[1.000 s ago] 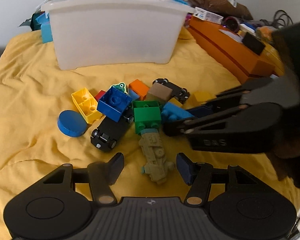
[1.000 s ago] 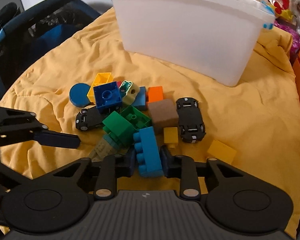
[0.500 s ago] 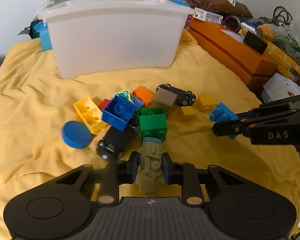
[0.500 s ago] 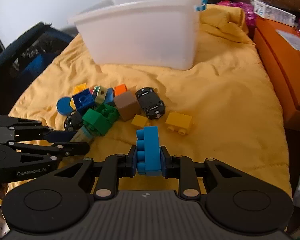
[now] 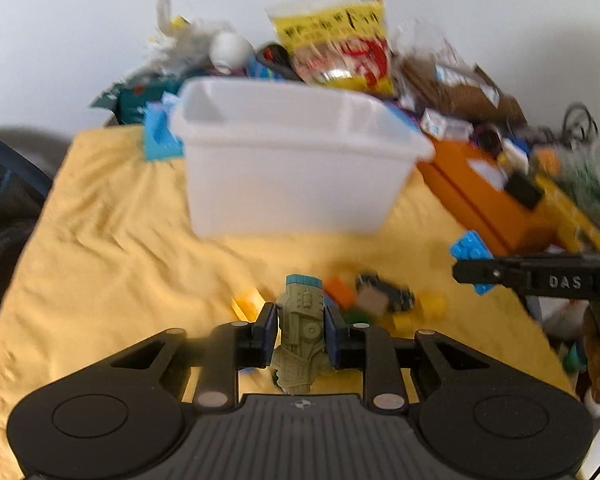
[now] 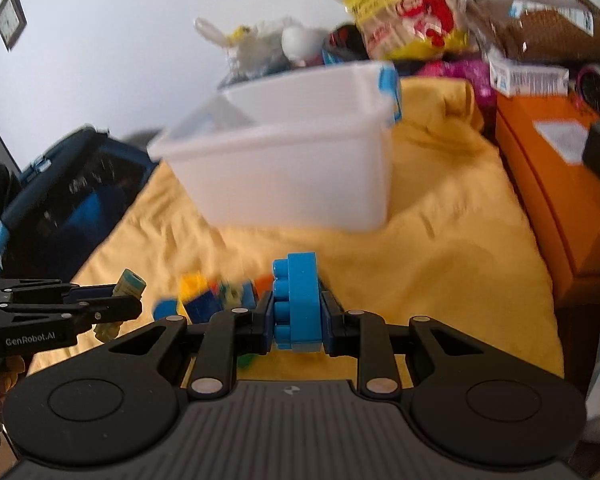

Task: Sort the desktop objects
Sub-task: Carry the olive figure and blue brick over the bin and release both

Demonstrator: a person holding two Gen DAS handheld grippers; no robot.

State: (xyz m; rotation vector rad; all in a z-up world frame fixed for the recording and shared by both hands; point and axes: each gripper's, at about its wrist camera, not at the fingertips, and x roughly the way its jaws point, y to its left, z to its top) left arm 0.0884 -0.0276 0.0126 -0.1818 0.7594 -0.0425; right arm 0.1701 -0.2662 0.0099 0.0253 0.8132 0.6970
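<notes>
left gripper: pads clamped on both sides of a toy vehicle, angled downward, clear of the cloth | right gripper: pads clamped on a blue brick, angled downward, raised | the two grippers side by side, well apart, tips forward

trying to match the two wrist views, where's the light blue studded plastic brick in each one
Left wrist: light blue studded plastic brick at right edge, pinched in the right gripper.
Right wrist: same brick bottom centre, clamped between the fingers.
Shared landmark: white plastic bin on the yellow cloth, behind the brick.
</notes>
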